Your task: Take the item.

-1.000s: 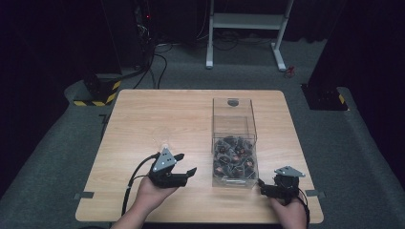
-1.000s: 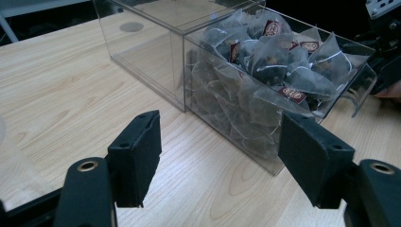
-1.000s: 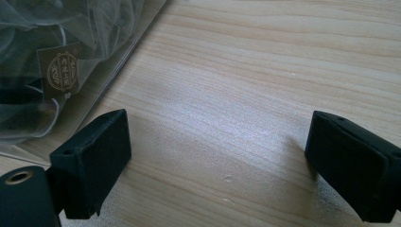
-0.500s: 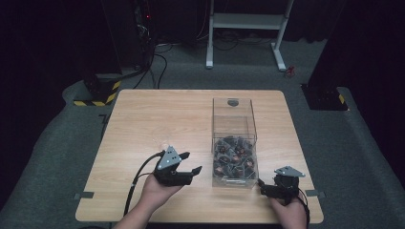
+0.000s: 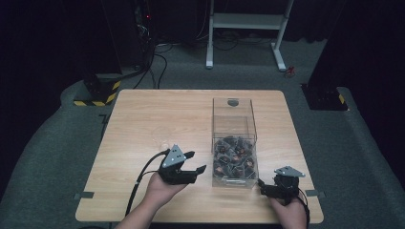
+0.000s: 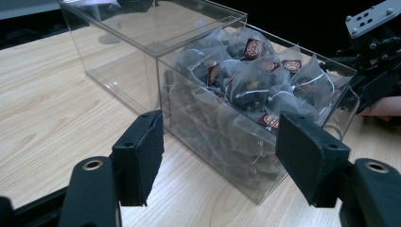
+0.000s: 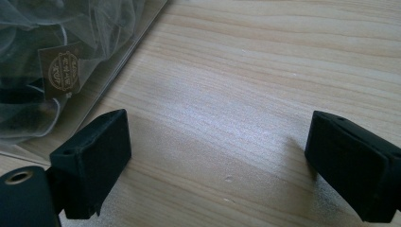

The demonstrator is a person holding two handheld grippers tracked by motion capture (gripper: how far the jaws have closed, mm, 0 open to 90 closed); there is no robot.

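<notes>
A clear plastic box (image 5: pixel 233 119) stands right of centre on the wooden table (image 5: pixel 157 119). Its far half is bare and its near half is packed with mesh tea bags (image 5: pixel 234 160) carrying dark red labels. My left gripper (image 5: pixel 197 161) hovers just left of the filled half, open, with nothing between its fingers. In the left gripper view the open left gripper (image 6: pixel 222 161) frames the box's near corner and the tea bags (image 6: pixel 255 90), apart from it. My right gripper (image 5: pixel 261 187) rests by the box's near right corner. The right gripper (image 7: pixel 217 161) stands open over bare wood, with the box wall (image 7: pixel 137 42) to its left.
A black cable (image 5: pixel 138 186) trails from the left gripper toward the table's front edge. Past the far edge stand a white-legged frame (image 5: pixel 243 28), a yellow-and-black striped base (image 5: pixel 98 93) at the left and a black base (image 5: pixel 325 98) at the right.
My left gripper has edged a little to the right, closer to the box. The right gripper and the box have not moved.
</notes>
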